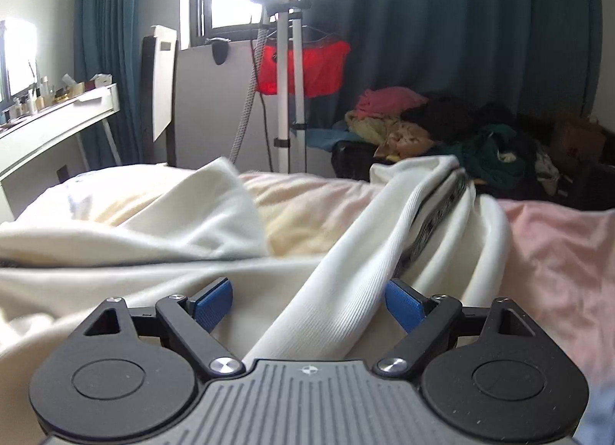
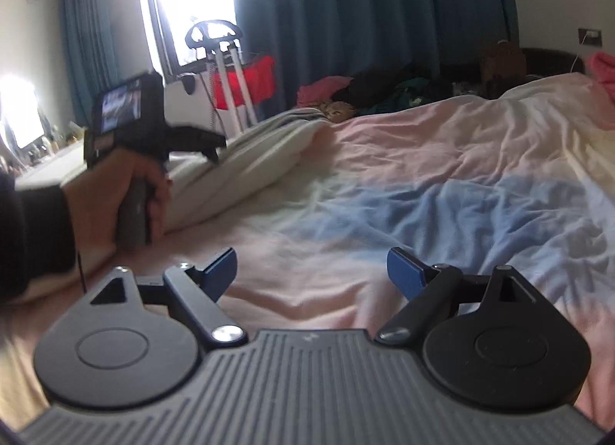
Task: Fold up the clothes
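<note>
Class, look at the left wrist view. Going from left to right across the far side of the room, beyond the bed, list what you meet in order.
White dressing table → garment steamer stand with a red garment hanging just right of it → heap of mixed clothes against the dark curtain.

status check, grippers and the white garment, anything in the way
Left gripper open, ribbed fold between its pads, ungripped. Right gripper open over bare bedsheet. White garment crumpled, unfolded. Nothing blocking.
</note>
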Demonstrator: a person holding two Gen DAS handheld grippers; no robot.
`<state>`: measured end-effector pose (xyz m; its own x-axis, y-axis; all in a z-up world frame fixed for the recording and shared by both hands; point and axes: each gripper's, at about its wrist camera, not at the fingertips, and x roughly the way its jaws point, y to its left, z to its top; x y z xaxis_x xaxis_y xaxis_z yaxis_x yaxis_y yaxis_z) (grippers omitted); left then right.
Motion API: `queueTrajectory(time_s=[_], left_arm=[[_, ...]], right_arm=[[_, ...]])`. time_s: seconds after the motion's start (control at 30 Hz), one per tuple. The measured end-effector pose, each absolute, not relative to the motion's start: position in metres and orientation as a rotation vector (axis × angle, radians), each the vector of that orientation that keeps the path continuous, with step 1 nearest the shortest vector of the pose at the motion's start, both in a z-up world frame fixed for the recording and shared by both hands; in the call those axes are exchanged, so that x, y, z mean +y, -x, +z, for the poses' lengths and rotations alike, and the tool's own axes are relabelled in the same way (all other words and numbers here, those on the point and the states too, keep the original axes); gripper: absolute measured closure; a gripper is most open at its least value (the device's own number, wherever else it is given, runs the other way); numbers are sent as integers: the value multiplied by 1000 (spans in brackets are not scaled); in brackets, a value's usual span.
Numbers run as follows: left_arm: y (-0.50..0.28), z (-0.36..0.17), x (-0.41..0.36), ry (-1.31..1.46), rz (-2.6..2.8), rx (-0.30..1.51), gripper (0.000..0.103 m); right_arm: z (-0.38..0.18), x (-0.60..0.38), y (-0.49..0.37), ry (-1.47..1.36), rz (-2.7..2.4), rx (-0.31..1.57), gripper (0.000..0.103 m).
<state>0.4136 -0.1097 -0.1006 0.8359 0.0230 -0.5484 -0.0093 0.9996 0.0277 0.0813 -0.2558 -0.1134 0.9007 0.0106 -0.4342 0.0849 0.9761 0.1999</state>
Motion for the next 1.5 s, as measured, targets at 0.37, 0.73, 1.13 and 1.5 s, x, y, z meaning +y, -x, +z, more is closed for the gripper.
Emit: queueTrajectory(time_s=[0.37,0.73,1.13,1.5], left_arm=[[-436,-98,-163,-212,-41,606,94],[-216,-31,-147,-323,-302,466,97],[-95,-111,-71,-50,-276,643,78],[-57,-69,-24,117,-276,582,29]], right_arm=[[-149,-264,-111,-204,-32,481,16],[-133,-254,-97,-168,-39,411,17],[-118,-240,-49,-193,-7,404,17],[-115,-221,-49,-194,36,404,17]])
